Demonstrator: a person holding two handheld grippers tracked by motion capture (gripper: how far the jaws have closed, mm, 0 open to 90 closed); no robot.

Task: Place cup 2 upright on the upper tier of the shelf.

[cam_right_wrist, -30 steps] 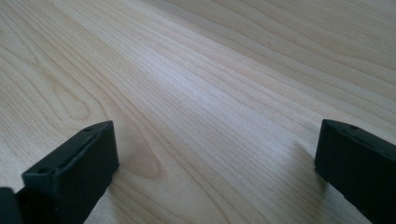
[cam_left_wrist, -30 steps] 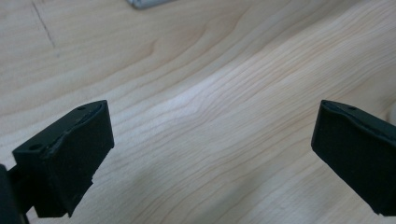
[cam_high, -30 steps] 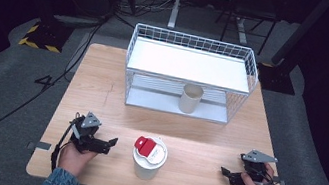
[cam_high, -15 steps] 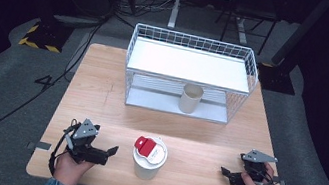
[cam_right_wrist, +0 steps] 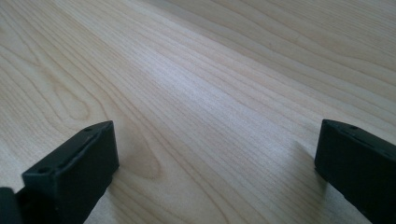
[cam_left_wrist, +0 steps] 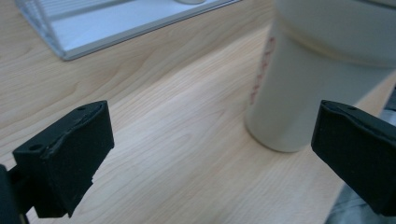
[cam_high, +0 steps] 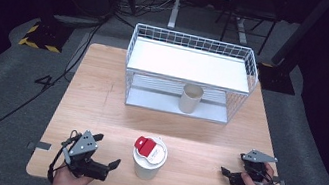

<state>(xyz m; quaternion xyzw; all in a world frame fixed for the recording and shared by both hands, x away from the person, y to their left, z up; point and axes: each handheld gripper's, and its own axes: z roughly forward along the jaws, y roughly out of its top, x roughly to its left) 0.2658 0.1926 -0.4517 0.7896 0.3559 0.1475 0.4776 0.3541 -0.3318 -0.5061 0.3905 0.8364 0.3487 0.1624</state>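
Observation:
A white cup with a red-tabbed lid (cam_high: 148, 156) stands upright near the table's front edge, in the middle. My left gripper (cam_high: 107, 150) lies at the front left, open, its jaws pointing right toward that cup and apart from it. In the left gripper view the cup (cam_left_wrist: 322, 79) rises close ahead on the right, between and beyond the wide-spread jaws. A beige open cup (cam_high: 190, 98) stands on the lower shelf of the white wire basket rack (cam_high: 243, 65). My right gripper (cam_high: 236, 166) rests at the front right, open, over bare wood (cam_right_wrist: 210, 107).
The wooden table (cam_high: 101, 97) ends just behind both hands at its front edge. The rack takes up the far middle of the table, and its shelf corner (cam_left_wrist: 70, 46) lies ahead of my left gripper. Cables and a stand cross the dark floor behind.
My left gripper has drawn back toward the front edge and a little to the right, with its jaws now turned toward the lidded cup. The right gripper has stayed put.

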